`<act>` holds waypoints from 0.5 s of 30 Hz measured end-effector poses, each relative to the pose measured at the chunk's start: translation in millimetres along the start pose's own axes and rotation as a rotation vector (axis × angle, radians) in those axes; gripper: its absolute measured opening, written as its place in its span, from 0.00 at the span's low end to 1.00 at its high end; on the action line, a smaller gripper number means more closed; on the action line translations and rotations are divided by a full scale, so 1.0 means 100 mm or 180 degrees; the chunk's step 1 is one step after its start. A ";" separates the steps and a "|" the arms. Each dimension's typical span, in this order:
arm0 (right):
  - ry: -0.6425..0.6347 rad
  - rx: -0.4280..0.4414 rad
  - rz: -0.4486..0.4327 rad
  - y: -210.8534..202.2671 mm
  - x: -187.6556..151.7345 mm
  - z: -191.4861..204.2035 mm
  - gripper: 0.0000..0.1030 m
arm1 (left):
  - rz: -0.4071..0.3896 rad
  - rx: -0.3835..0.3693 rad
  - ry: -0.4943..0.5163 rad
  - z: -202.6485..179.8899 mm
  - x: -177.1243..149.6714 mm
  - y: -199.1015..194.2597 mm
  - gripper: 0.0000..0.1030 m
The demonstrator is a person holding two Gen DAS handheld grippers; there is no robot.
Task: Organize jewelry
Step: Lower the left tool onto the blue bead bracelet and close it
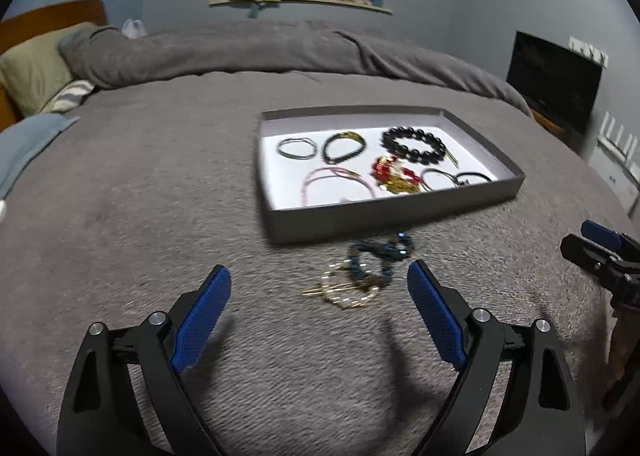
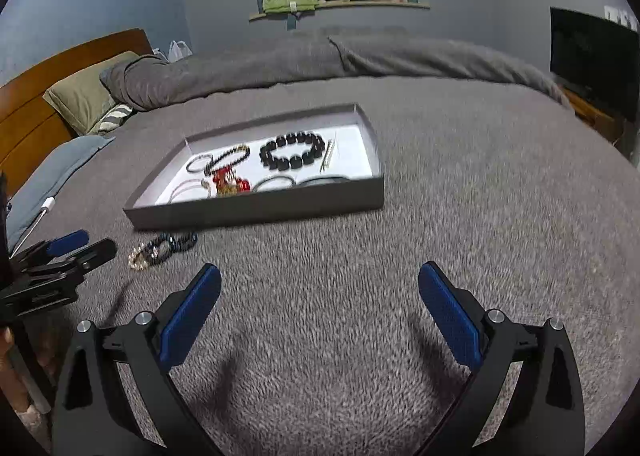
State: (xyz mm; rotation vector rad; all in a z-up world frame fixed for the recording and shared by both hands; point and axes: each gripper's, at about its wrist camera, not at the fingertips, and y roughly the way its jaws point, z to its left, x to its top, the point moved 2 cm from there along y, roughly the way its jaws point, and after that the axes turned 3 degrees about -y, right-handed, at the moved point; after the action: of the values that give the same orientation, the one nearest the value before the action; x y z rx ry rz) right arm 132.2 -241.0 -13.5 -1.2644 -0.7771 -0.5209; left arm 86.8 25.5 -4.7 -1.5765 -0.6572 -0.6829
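A shallow grey box [image 1: 384, 211] [image 2: 256, 209] with a white floor lies on the grey blanket and holds several bracelets, among them a black bead bracelet [image 1: 414, 143] [image 2: 294, 151] and a red and gold piece [image 1: 394, 173] [image 2: 229, 179]. In front of the box lie a dark blue bead bracelet [image 1: 382, 252] [image 2: 174, 244] and a pale gold bead bracelet [image 1: 344, 290] [image 2: 138, 258], touching each other. My left gripper [image 1: 320, 288] is open just short of these two, nothing between its pads. My right gripper [image 2: 320, 284] is open over bare blanket, to the right of them.
The grey blanket [image 1: 160, 215] covers the bed, with a rolled duvet [image 1: 240, 51] behind the box. Pillows [image 1: 36, 71] and a wooden headboard [image 2: 36, 111] sit at the left. A dark screen [image 1: 554, 79] stands at the right. A white cable [image 2: 34, 223] lies at the left.
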 end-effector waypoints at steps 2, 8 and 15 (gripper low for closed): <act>0.0017 -0.0022 -0.0014 0.00 0.00 -0.02 0.95 | 0.0003 0.0026 0.0051 -0.08 0.02 0.06 0.83; -0.0017 -0.0004 0.0001 0.04 0.01 -0.02 0.95 | 0.0080 -0.0125 0.0252 -0.39 0.12 0.22 0.55; 0.0054 -0.0011 -0.0041 0.00 0.06 -0.14 0.95 | 0.0398 -0.0133 0.0498 -0.59 0.06 0.54 0.34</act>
State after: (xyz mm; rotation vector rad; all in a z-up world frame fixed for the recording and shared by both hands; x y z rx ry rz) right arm 139.6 -254.2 -10.9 -1.2574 -0.7710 -0.5429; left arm 127.2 -38.7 -30.2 -1.5702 -0.4275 -0.7220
